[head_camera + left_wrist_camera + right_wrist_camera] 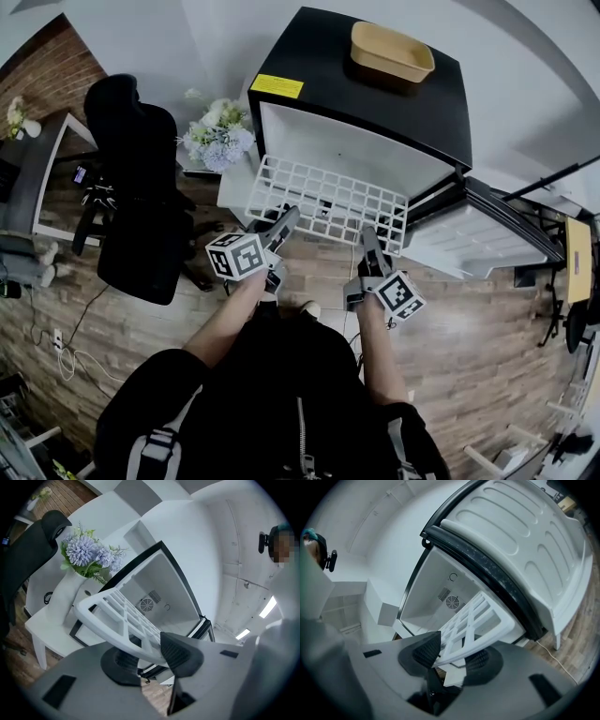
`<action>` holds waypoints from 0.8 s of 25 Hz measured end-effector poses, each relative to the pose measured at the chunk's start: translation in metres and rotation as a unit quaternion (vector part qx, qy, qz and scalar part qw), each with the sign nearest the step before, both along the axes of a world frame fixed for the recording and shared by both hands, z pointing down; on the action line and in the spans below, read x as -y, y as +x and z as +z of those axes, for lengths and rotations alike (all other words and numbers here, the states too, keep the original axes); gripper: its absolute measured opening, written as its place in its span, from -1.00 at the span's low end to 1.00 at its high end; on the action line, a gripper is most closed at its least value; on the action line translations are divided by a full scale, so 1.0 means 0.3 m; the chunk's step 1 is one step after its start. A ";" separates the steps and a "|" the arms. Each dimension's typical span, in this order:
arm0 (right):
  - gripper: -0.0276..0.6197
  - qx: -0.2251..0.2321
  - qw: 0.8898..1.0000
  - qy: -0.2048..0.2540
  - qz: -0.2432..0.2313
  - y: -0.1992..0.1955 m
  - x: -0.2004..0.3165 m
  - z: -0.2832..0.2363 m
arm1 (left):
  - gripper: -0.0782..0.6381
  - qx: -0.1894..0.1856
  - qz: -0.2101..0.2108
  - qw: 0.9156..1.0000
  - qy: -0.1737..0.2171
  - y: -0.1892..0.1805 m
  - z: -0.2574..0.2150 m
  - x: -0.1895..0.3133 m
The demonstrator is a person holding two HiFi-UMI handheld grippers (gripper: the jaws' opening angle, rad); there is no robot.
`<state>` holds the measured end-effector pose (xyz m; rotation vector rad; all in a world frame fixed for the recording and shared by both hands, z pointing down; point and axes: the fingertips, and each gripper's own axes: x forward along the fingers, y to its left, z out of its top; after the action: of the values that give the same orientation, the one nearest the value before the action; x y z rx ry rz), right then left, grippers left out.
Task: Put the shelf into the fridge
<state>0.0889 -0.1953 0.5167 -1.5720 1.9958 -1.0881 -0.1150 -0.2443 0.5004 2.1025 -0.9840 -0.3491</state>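
Shelf (328,199) at mouth of open fridge (314,56), not yet inside, fingers of left gripper (285,222) and right gripper (367,236) clamped on its near edge; sliding in remains.

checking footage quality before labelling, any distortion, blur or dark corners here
Head view: heavy fisheye bows the fridge and floor planks; even light, shelf sharp. Left gripper view: black vignette in the corners, mosaic patch at upper right. Right gripper view: same vignette, fridge door bulges.
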 end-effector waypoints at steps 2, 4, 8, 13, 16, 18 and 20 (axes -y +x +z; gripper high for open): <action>-0.46 -0.003 1.000 -0.006 0.003 0.007 -0.001 0.008 | -0.43 -0.001 0.002 1.000 -0.003 0.005 0.007 0.003; -0.46 -0.001 1.000 -0.007 0.004 0.015 0.009 0.012 | -0.43 -0.001 0.004 1.000 -0.005 0.014 0.011 0.015; -0.46 0.001 1.000 -0.005 0.003 0.017 0.029 0.012 | -0.43 -0.004 0.007 1.000 -0.010 0.022 0.020 0.037; -0.46 -0.001 1.000 0.000 -0.001 0.024 0.032 0.007 | -0.43 -0.011 0.008 1.000 -0.015 0.033 0.034 0.038; -0.46 -0.004 1.000 -0.006 0.002 0.033 0.033 0.013 | -0.43 -0.013 0.008 1.000 -0.020 0.039 0.042 0.042; -0.47 -0.005 1.000 -0.010 0.005 0.022 0.037 0.016 | -0.43 -0.014 0.007 1.000 -0.022 0.026 0.048 0.048; -0.47 -0.005 1.000 -0.012 0.006 0.017 0.038 0.020 | -0.43 -0.017 0.008 1.000 -0.023 0.022 0.050 0.054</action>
<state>0.0939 -0.2067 0.5226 -1.6022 1.9846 -1.1055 -0.1082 -0.2604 0.5155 2.0556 -0.9461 -0.3488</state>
